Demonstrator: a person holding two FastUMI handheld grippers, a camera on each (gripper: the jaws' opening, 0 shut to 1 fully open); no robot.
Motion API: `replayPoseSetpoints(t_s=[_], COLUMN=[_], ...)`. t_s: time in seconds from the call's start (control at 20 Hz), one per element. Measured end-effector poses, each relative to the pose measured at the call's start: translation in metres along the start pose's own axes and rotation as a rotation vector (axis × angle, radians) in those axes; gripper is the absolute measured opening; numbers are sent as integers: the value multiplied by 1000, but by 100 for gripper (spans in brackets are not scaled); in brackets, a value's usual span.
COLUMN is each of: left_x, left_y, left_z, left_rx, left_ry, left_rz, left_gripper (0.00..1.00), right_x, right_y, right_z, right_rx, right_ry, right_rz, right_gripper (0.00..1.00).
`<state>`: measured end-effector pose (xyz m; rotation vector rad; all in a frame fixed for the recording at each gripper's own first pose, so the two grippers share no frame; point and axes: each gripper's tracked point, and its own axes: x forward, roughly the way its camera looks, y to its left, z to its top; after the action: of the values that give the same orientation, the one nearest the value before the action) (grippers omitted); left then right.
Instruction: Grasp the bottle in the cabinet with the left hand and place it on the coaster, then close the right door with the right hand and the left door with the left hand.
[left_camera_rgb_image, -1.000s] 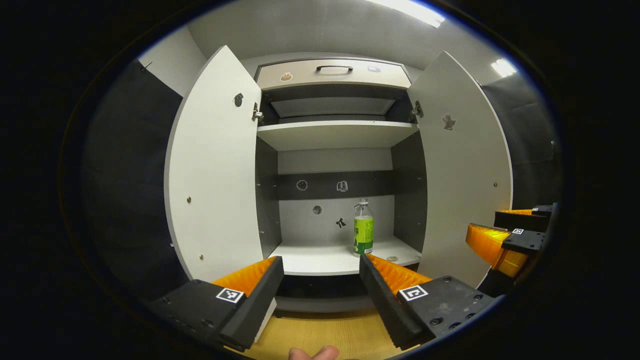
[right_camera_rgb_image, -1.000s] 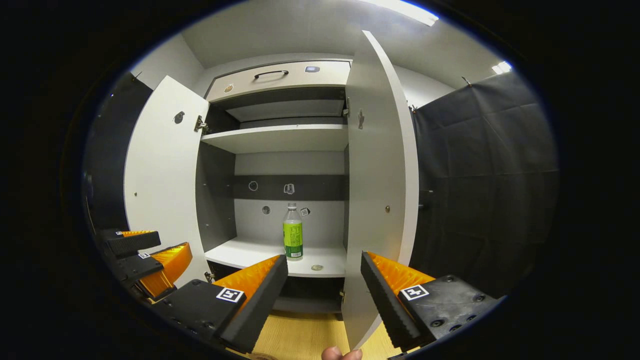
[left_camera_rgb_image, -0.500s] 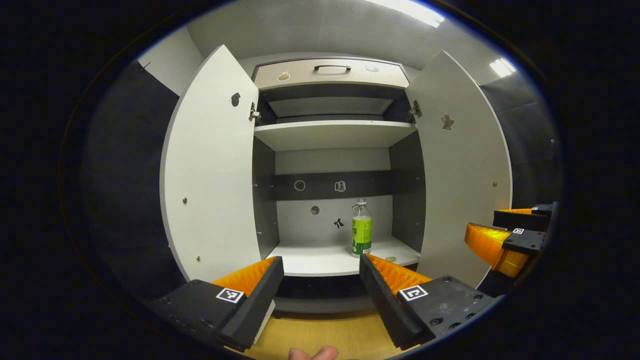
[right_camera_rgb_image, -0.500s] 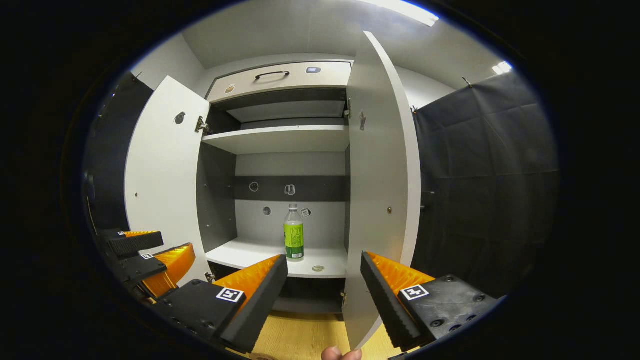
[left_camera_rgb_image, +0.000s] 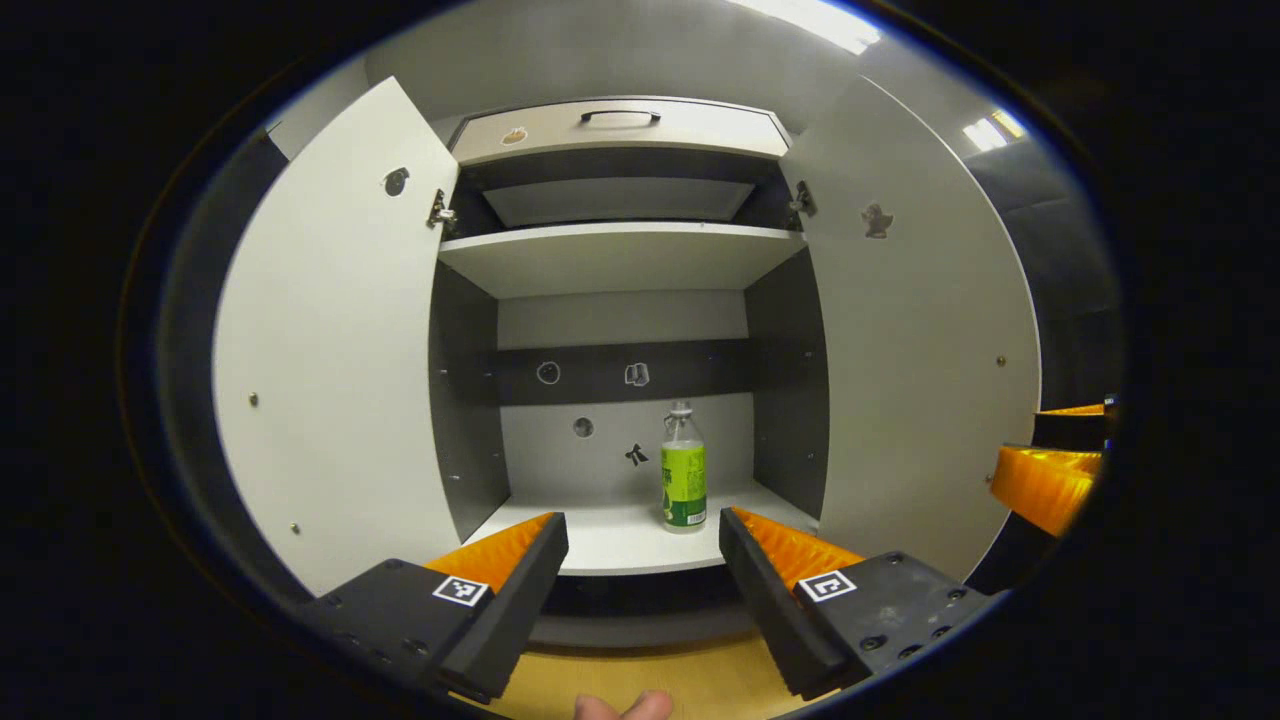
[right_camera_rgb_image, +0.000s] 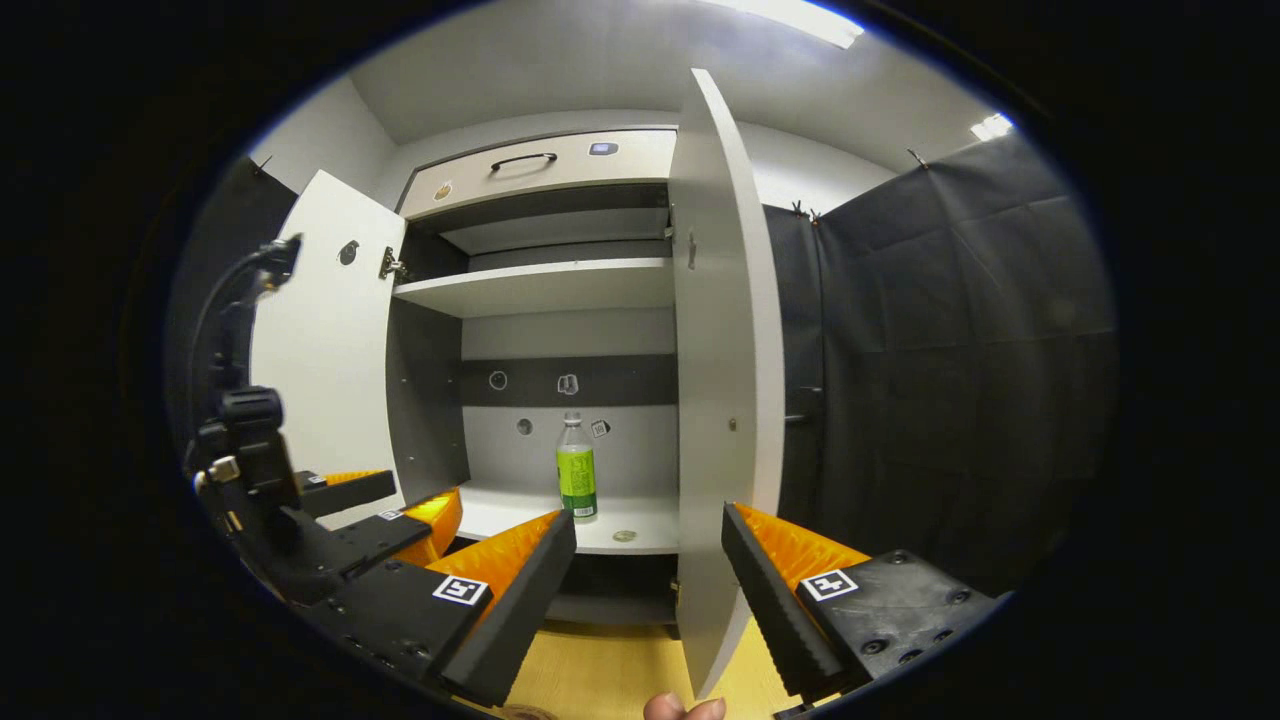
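1. In the left gripper view, the left gripper (left_camera_rgb_image: 643, 570) is at the bottom with its two fingers spread wide apart and nothing between them.
2. Ahead of it stands the cabinet (left_camera_rgb_image: 620, 255), with the left door (left_camera_rgb_image: 330, 370) and the right door (left_camera_rgb_image: 920, 370) both swung open.
3. The bottle (left_camera_rgb_image: 683, 470) stands upright on the lower shelf (left_camera_rgb_image: 600, 540), toward the right side of the compartment, well apart from the fingers. It has a green label and a clear neck.
4. Above the shelves is a drawer (left_camera_rgb_image: 620, 130) with a dark handle; small stickers sit on the back wall.
5. A fingertip (left_camera_rgb_image: 625, 707) of the person shows at the bottom edge, over a wooden floor (left_camera_rgb_image: 640, 680).
6. At the right edge of this view the right gripper (left_camera_rgb_image: 1060, 465) shows in part, near the right door.
7. In the right gripper view, the right gripper (right_camera_rgb_image: 648, 570) is also spread open and holds nothing.
8. The right door (right_camera_rgb_image: 725, 400) is seen nearly edge-on, just ahead of the gap between the fingers.
9. The bottle (right_camera_rgb_image: 576, 470) stands upright on the lower shelf (right_camera_rgb_image: 520, 515), left of that door. A small round coaster (right_camera_rgb_image: 624, 536) lies on the shelf near its front edge, just right of the bottle and not touching it.
10. The left gripper (right_camera_rgb_image: 390, 500) shows at lower left, in front of the open left door (right_camera_rgb_image: 320, 340), its fingers apart.
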<state>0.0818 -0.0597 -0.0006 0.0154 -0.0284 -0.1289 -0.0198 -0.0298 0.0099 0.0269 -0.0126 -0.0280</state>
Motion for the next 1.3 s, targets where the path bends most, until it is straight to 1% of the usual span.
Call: replayPoseSetpoints(t_s=[0.15, 0.35, 0.55, 0.7, 0.95, 1.15, 1.3], left_x=[43, 104, 161, 197, 246, 274, 285], left_y=[-12, -24, -31, -31, -27, -32, -38], left_z=[-10, -27, -41, -47, -57, -58, -61], left_rx=[-8, -40, -78, -82, -56, -2, 4], left_ry=[17, 42, 72, 83, 93, 73, 82], left_rz=[-18, -24, -18, 2, 19, 2, -8], left_gripper=[97, 97, 97, 97, 97, 97, 97], right_x=[-12, -27, -38, -38, -35, -33, -33], right_y=[-19, -53, -83, -101, -119, -130, -133], right_z=[0, 4, 10, 10, 6, 6, 3], right_rx=[8, -3, -14, -15, -12, -13, -18], right_ry=[6, -9, -20, -20, -9, -12, -9], right_rz=[-21, -77, -137, -178, -212, -231, -243], right_gripper=[97, 97, 97, 97, 97, 98, 98])
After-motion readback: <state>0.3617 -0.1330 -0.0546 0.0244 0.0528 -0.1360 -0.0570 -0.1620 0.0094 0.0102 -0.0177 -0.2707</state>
